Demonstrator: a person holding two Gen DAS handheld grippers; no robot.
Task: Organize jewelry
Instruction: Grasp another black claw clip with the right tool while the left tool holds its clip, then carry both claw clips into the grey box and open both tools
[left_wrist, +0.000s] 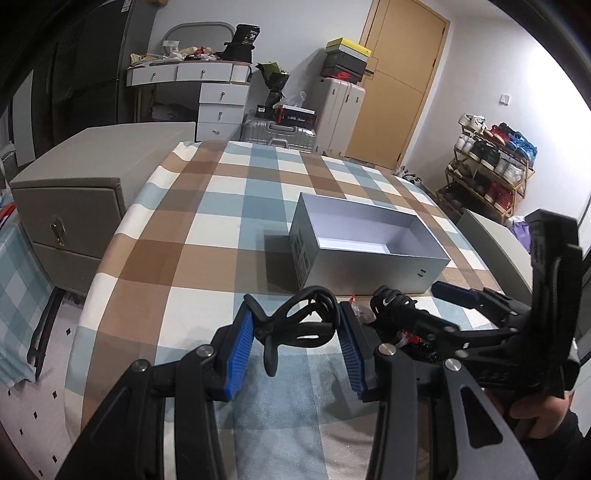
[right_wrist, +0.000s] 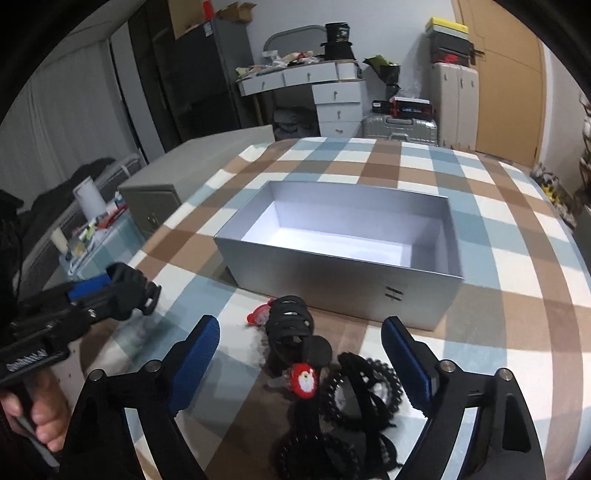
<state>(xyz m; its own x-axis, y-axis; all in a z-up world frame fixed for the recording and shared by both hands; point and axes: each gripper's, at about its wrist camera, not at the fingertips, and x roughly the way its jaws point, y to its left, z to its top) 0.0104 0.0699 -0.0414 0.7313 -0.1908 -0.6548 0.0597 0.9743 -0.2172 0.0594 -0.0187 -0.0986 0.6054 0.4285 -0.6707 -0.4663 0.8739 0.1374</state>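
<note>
1. The left gripper (left_wrist: 297, 328) is clamped on a black hair claw clip (left_wrist: 295, 325); the clip sits crosswise between the blue pads (left_wrist: 240, 354), lifted just above the checked cloth of the desk (left_wrist: 207, 229).
2. The right gripper (right_wrist: 299, 354) stands wide, its pads touching nothing. No earlier view is given, so only its present spread can be told.
3. Between and just below the right gripper's fingers lies a heap of hair accessories (right_wrist: 332, 391): black lace scrunchies, a black claw clip (right_wrist: 291, 325) and a small red Santa clip (right_wrist: 304, 380), all resting on the desk.
4. A second small red piece (right_wrist: 260, 314) lies just beyond the heap, near the box's front wall.
5. Farther on, a silver box (right_wrist: 332, 291) sits open on the desk, its white inside bare; it lies ahead of both grippers and apart from the heap.
6. In the right wrist view the left gripper with its clip shows at the left edge, well apart from the heap and level with the box's near corner.
7. A hand (right_wrist: 40, 413) holds the left gripper's handle.
</note>
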